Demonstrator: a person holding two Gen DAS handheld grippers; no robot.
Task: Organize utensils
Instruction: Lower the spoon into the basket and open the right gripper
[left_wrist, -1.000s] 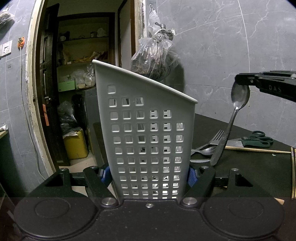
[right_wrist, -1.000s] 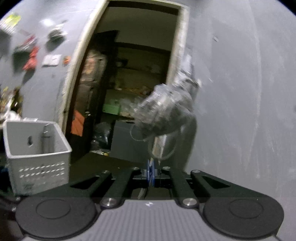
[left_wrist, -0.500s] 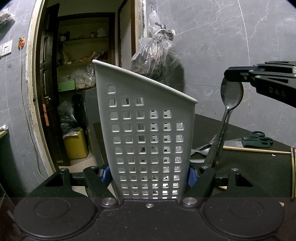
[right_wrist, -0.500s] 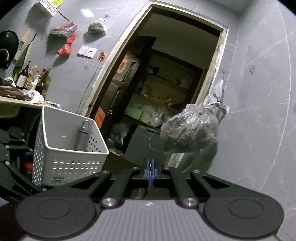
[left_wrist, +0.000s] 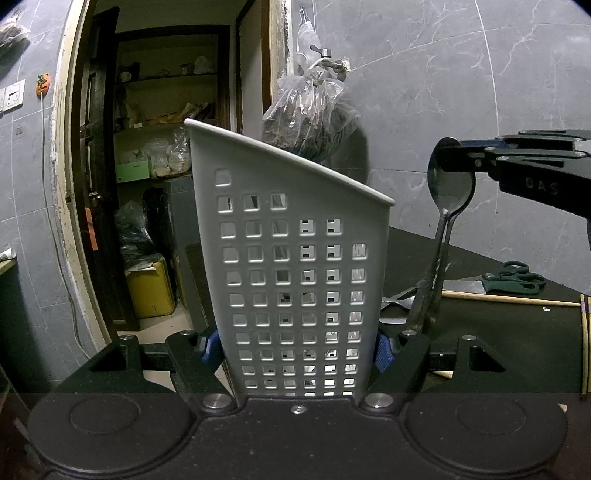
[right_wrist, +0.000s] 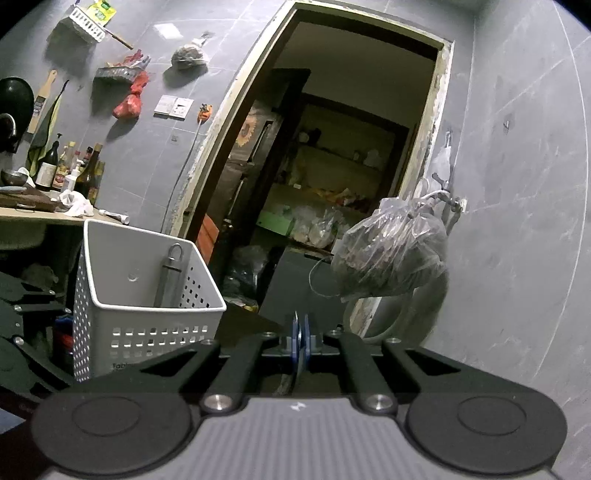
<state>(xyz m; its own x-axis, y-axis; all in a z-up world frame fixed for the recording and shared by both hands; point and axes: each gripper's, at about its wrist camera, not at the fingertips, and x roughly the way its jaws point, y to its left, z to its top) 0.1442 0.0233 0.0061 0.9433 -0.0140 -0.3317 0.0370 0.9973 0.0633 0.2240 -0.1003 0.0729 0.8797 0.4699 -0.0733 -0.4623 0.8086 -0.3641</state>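
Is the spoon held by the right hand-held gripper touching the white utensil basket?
Apart. In the left wrist view the spoon hangs from the right hand-held gripper, with grey wall visible between it and the white utensil basket.

Light: dim indoor light on the grey tiled wall; the doorway is murkier.
Shadows: the hanging plastic bag casts a soft one rightwards.
Focus: both views sharp, no motion blur.
Distortion: strong fisheye bending, black vignetted corners.
Glare: mild sheen on the spoon.
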